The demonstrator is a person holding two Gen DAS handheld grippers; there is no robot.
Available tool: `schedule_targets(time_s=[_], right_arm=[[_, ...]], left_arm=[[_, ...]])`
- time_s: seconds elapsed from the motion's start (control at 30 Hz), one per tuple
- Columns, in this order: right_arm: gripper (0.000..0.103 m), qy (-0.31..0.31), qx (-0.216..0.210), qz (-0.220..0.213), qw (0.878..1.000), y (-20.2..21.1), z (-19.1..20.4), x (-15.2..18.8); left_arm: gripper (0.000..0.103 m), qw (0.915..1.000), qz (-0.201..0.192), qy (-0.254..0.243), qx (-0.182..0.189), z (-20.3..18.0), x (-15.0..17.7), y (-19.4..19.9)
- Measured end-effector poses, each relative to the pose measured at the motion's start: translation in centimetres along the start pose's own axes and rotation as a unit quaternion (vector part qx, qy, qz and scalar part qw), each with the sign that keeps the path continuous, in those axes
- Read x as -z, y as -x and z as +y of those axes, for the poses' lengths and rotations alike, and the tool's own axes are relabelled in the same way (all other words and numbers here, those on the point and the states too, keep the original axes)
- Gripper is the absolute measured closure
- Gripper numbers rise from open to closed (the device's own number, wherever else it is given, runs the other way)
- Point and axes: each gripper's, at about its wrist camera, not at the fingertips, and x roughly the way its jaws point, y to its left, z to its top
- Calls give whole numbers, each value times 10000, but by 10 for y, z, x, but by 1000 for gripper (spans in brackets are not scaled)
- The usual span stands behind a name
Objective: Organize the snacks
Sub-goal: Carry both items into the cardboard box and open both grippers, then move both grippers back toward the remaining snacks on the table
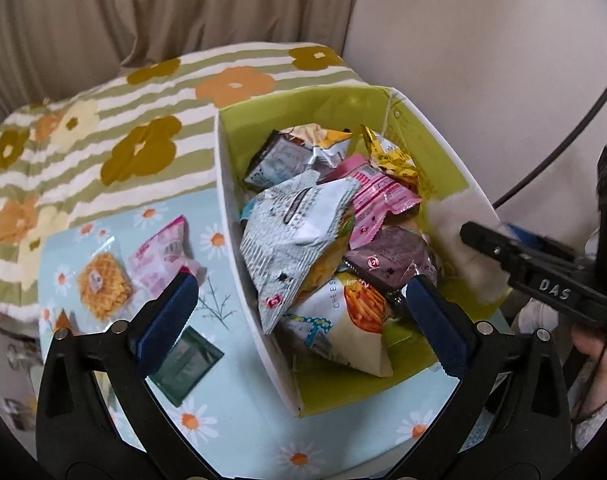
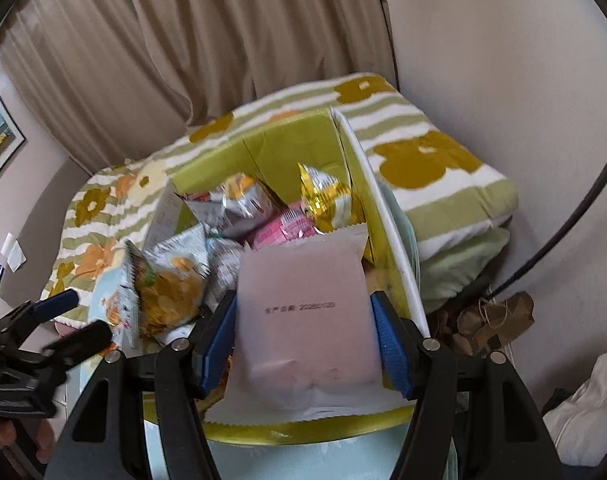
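Observation:
A white box with a lime-green inside [image 1: 231, 184] stands on the table, full of several snack packets; it also shows in the right wrist view [image 2: 287, 148]. My left gripper [image 1: 303, 304] is open and empty, hovering over the box's left wall. My right gripper [image 2: 303, 340] is shut on a frosted pale-pink packet [image 2: 303, 312] and holds it over the box's near right side. In the left wrist view that gripper [image 1: 503, 248] reaches in from the right with the blurred packet [image 1: 459, 232]. Left of the box lie a waffle packet [image 1: 103, 284], a pink packet [image 1: 163, 256] and a dark green sachet [image 1: 187, 360].
The table has a light-blue daisy cloth [image 1: 231, 408]. Behind it lies a green-striped flowered blanket [image 1: 103, 132], with beige curtains [image 2: 183, 60] and a wall beyond. A brown paper bag [image 2: 491, 320] lies at the right. A black cable [image 1: 563, 132] hangs at the right.

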Motion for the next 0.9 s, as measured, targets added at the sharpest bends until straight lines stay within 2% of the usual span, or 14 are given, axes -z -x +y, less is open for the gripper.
schedule_targets(time_s=[0.03,0.07,0.13,0.23,0.4,0.77,0.9], right_arm=[[32,-52,-25,-81,10000,2,-2,1],[16,-67,-25,-141,9999,4,-3,2],[4,-32,39,-307,9995,11,-3,2],[4,22,62,-412,9991,18,-4,3],[4,71,-41,-330,9994,21,-2,7],[4,446,-565,-361,9968,24,21,3],[4,686,-699,-421,9943,31,40,0]], left_arm=[[0,10000,-6,43,8,2,1,1],[0,10000,-12,64,-1,4,3,2],[0,9999,-21,110,-31,6,4,1],[0,9998,-52,202,-29,9,7,4],[0,9993,-94,333,-121,13,14,11],[0,9938,-118,812,-754,41,46,38],[0,9912,-279,991,-826,57,55,52]])
